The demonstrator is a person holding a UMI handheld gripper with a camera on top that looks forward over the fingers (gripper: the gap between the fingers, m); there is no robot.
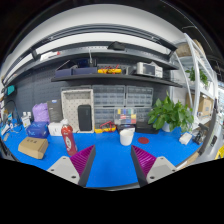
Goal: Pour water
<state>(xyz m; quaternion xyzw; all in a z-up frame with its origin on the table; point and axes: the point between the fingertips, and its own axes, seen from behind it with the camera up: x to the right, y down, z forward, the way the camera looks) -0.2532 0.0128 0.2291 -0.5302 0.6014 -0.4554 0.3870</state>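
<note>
A white cup (127, 137) stands on the blue table (110, 160), beyond my fingers and a little toward the right one. A bottle with a red label (68, 138) stands upright just ahead of the left finger. My gripper (112, 160) is open, its purple pads (83, 159) set wide apart with only bare blue table between them. It holds nothing.
A tan loaf-like object (33, 148) lies left of the bottle. A purple box (41, 113) and blue items sit at the back left. A green plant (168, 114) and a red plate (143, 139) stand right of the cup. A shelf rack (200, 90) rises at the right.
</note>
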